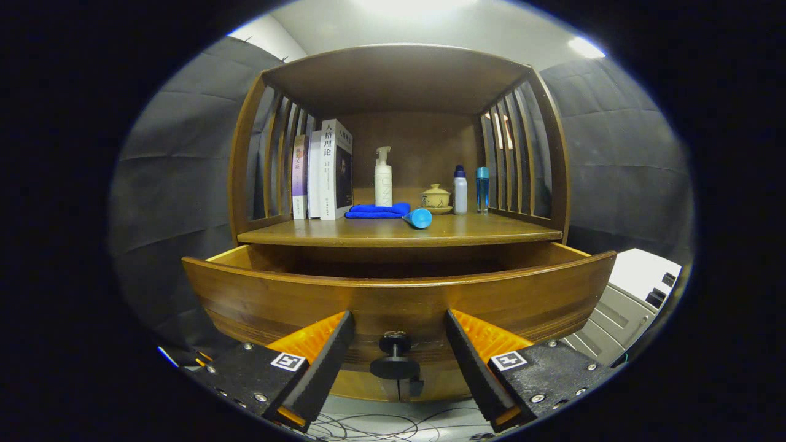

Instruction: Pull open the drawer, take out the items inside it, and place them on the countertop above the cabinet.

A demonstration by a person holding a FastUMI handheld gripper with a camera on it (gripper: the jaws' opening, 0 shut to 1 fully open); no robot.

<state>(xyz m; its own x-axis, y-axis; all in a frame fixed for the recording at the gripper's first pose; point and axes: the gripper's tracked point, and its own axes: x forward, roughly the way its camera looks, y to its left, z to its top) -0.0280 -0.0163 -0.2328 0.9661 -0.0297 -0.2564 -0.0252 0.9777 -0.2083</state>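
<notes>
Here, my hand-held gripper (398, 356) wide open, fingers apart, touching nothing. Black knob (395, 356) sits between them. Drawer (393, 301) pulled out, inside hidden by front. Beyond, counter (393, 232) holds books (325, 172), blue cloth (377, 210), white pump bottle (383, 178), small pot (436, 197).

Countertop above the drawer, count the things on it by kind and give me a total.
Upright books: 3
Bottles, white pump bottle included: 3
Folded blue cloth: 1
Tan lidded ceramic cup: 1
Blue cylinder lying down: 1
Total: 9
</notes>
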